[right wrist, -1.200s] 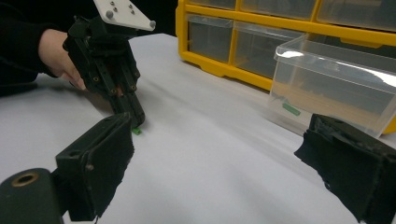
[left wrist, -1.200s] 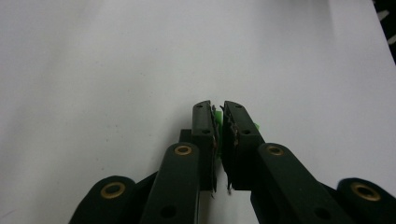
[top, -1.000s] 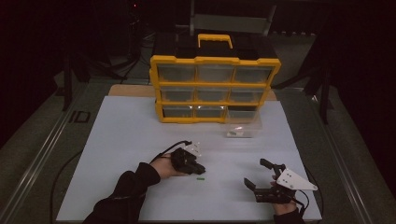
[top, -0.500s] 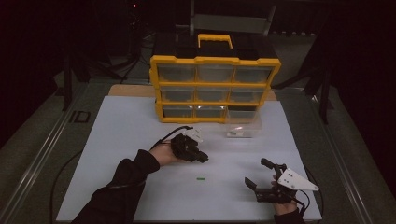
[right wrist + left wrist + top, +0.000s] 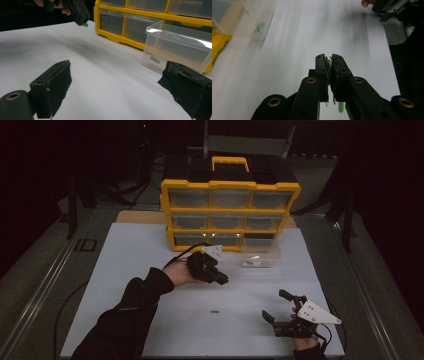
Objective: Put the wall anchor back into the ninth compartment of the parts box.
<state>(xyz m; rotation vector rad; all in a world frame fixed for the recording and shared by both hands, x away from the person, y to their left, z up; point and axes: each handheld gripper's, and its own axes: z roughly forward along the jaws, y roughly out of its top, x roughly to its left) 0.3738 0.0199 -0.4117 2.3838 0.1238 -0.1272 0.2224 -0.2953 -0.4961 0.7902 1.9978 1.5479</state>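
Observation:
My left gripper (image 5: 220, 277) hangs above the white mat in front of the yellow drawer cabinet (image 5: 230, 215). Its jaws are shut on a small green piece (image 5: 328, 62), whose tip sticks out in the right gripper view (image 5: 85, 24). Another small green piece (image 5: 214, 310) lies on the mat nearer the person. A clear drawer (image 5: 260, 255) stands pulled out on the mat before the cabinet, with green pieces (image 5: 155, 59) inside. My right gripper (image 5: 280, 312) rests low at the front right, open, with nothing between its pads (image 5: 53, 85).
The white mat (image 5: 125, 270) covers the table top. The cabinet has three rows of clear drawers and a yellow handle (image 5: 230, 162). A cable (image 5: 182, 255) trails from the left gripper. Dark floor and rails flank the table.
My left gripper has risen off the mat and moved away from the person toward the cabinet, still shut. The loose green piece and the right gripper have stayed put.

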